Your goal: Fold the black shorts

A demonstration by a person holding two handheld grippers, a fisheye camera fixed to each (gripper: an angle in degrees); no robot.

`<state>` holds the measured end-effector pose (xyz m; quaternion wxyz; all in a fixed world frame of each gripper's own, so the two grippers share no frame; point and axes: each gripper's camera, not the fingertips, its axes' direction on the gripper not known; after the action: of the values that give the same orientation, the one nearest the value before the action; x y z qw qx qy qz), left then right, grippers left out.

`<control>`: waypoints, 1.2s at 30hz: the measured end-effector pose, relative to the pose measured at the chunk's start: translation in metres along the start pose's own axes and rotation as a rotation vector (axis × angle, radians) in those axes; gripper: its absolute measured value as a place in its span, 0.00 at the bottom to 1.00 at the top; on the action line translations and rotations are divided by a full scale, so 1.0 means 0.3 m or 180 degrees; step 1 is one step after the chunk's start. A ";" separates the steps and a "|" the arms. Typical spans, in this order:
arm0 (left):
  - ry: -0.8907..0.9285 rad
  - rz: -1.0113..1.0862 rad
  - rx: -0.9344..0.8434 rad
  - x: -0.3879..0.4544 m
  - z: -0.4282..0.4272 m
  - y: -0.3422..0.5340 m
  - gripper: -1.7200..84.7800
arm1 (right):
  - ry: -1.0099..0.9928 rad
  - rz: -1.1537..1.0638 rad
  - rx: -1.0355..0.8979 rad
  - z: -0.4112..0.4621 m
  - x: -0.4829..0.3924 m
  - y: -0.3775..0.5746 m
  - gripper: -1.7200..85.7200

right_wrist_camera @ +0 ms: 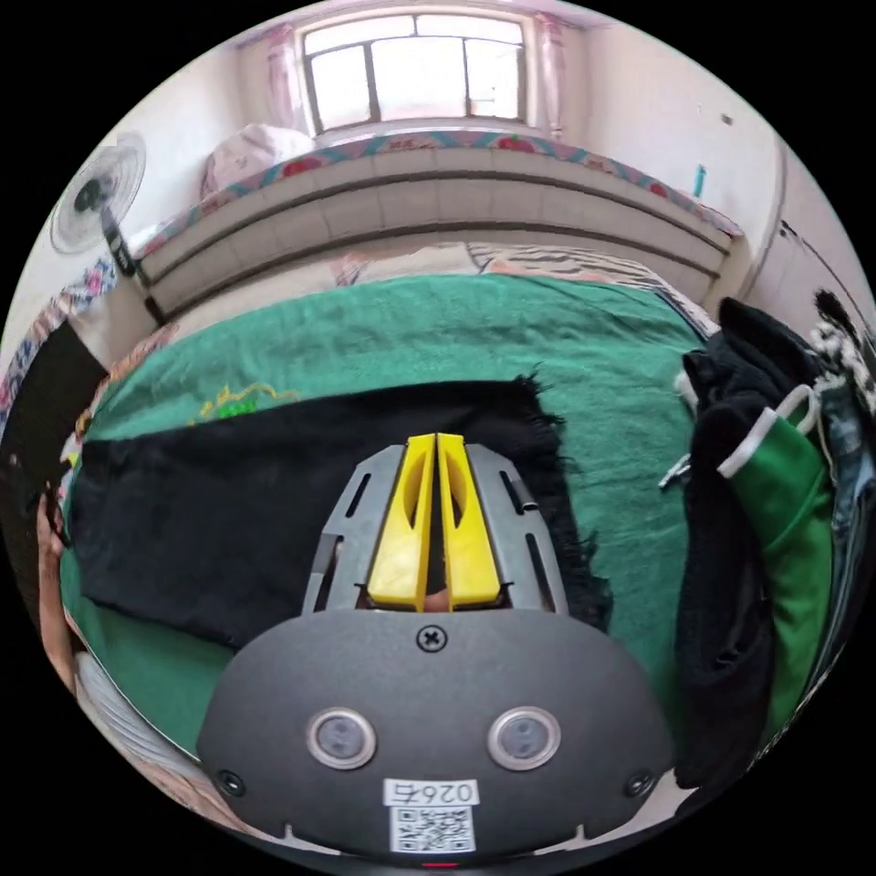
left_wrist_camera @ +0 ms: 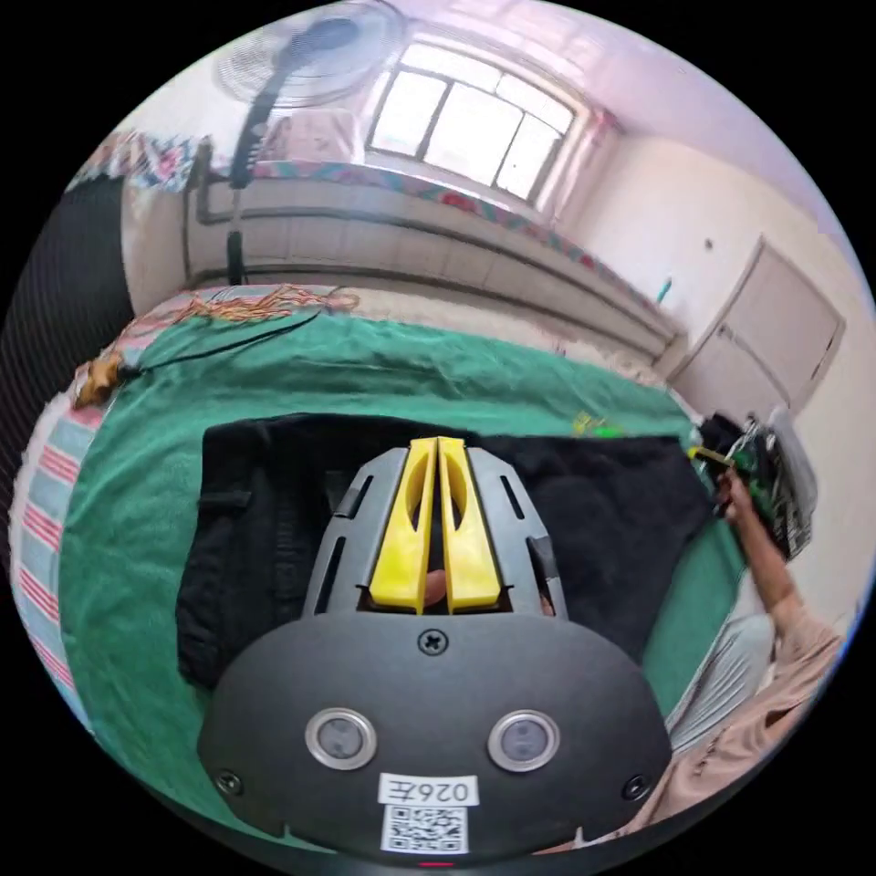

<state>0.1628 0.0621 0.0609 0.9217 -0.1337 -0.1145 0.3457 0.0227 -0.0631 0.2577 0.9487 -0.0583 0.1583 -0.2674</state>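
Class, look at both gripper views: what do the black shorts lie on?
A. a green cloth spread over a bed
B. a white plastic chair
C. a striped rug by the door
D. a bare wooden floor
A: the black shorts lie spread flat on the green cloth, which shows around them in both views.

A bed covered with a green blanket (left_wrist_camera: 383,365) is carrying the black shorts (left_wrist_camera: 593,511), which are lying spread flat across it. A pile of clothes (right_wrist_camera: 757,511) is sitting on the blanket just beside the shorts' frayed end.
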 end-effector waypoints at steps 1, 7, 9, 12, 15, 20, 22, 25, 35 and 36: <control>-0.0447 0.0214 -0.0390 0.020 0.070 -0.007 0.01 | 0.0143 -0.0101 -0.0128 0.049 -0.004 -0.001 0.01; 0.0562 -0.0784 -0.0182 -0.176 0.026 0.098 0.01 | 0.0563 -0.0085 -0.0036 0.041 0.359 0.027 0.00; 0.0840 -0.1185 -0.0042 -0.238 -0.008 0.160 0.01 | 0.0458 0.0256 -0.0169 -0.032 0.521 0.016 0.01; 0.0978 -0.1568 0.0343 -0.260 -0.106 0.260 0.01 | 0.0708 0.0502 -0.0430 -0.153 0.655 -0.026 0.01; 0.0734 -0.1329 0.0453 -0.161 -0.211 0.274 0.01 | 0.0994 0.0715 -0.0383 -0.381 0.751 -0.076 0.01; 0.0844 -0.0362 0.0585 0.202 -0.322 0.122 0.01 | 0.0143 0.1325 -0.0018 -0.824 0.933 -0.100 0.01; 0.1023 -0.0046 0.0581 0.352 -0.321 0.043 0.01 | -0.0180 0.1523 0.0075 -0.948 1.003 -0.088 0.01; 0.1384 0.0414 0.0426 0.615 -0.271 -0.097 0.01 | -0.0382 0.1760 0.0102 -1.105 1.136 -0.069 0.02; 0.1782 0.1084 -0.0017 1.432 0.124 -0.374 0.01 | -0.1587 0.2463 -0.0031 -1.255 1.778 -0.015 0.09; 0.1756 0.1086 -0.0083 1.469 0.157 -0.385 0.01 | -0.1755 0.2514 -0.0028 -1.263 1.834 -0.013 0.10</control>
<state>0.5423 0.2806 0.1950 0.8449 -0.2514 0.1593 0.4445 0.3390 -0.3656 -0.2469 0.9841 -0.0664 -0.0880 0.1394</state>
